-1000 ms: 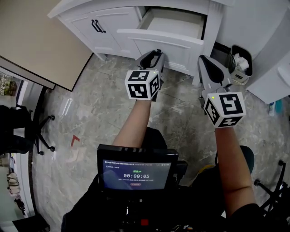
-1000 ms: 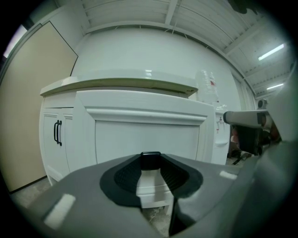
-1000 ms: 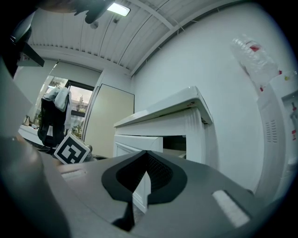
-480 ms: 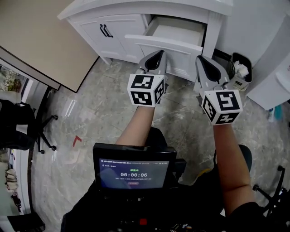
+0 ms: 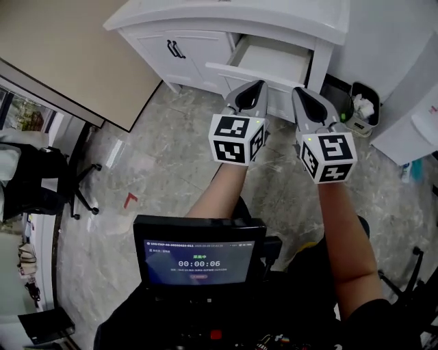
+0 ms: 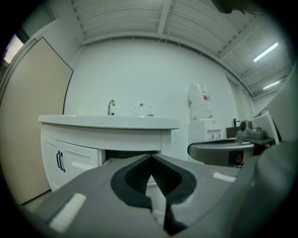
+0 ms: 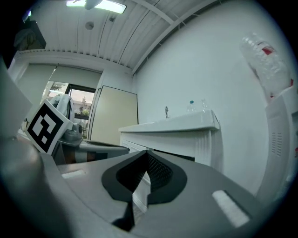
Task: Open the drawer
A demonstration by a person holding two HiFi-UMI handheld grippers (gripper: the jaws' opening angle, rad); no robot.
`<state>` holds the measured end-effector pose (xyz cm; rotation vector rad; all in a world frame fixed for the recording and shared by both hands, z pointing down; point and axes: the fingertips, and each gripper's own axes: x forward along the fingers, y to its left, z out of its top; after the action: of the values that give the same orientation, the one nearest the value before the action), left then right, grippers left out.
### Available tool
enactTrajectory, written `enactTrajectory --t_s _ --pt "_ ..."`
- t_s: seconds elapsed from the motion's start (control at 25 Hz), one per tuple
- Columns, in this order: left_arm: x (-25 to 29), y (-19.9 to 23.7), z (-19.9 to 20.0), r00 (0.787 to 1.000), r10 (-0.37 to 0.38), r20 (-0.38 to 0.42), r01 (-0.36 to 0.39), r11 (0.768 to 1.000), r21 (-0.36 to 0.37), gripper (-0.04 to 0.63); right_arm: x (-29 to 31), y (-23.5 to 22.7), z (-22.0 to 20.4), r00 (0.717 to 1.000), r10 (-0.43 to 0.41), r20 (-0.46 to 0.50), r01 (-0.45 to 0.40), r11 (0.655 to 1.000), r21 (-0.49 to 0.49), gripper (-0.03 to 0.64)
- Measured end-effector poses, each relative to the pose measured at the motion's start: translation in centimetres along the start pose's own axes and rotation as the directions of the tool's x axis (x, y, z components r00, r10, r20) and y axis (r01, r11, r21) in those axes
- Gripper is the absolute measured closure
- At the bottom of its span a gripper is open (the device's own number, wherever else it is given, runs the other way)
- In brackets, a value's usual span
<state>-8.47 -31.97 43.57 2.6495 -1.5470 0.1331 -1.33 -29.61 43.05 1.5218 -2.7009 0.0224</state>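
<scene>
The drawer (image 5: 268, 63) stands part-way out of the white vanity (image 5: 205, 20), just right of the cupboard doors with black handles (image 5: 176, 49). As we judge it, the opening is largely done. Our left gripper (image 5: 253, 87) and right gripper (image 5: 300, 92) hover side by side near its front panel, apparently touching nothing. Each gripper's own view shows the tongs pinched together at the tips with nothing between them.

We expect a stiff, painted panel running on slides, light to pull, since what shows of the inside looks bare. No knob is visible on the front, so the top edge of that panel looks the likeliest place to hook or pinch.

The only legible writing is the timer on the chest-mounted screen (image 5: 198, 261), reading 00:00:06. The smaller lines there are too fine to read.
</scene>
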Motion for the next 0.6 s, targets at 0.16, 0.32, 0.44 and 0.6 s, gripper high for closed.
enactTrajectory --t_s 0.16,0.32,0.44,0.6 --pt "-1.6 -1.0 8.3 0.999 -0.001 -0.048 0.000 1.000 -0.020 0.588 -0.7 -0.1 8.4 0.999 0.002 -0.038 -0.001 1.000 0.019 0.595" --pt "-3.1 -1.8 18.2 0.997 0.004 -0.080 -0.007 0.999 -0.041 0.588 -1.8 -0.6 19.3 0.998 0.010 -0.064 -0.008 1.000 0.021 0.595" --pt "-3.8 -2.6 25.3 0.996 0.007 -0.094 -0.011 0.999 -0.049 0.588 -3.0 -1.5 26.8 0.997 0.015 -0.075 -0.014 1.000 0.015 0.595" --pt "-5.7 -3.7 32.5 0.997 -0.003 -0.073 -0.002 0.997 -0.073 0.588 -5.1 -1.5 34.6 0.998 0.001 -0.065 -0.001 1.000 -0.001 0.595"
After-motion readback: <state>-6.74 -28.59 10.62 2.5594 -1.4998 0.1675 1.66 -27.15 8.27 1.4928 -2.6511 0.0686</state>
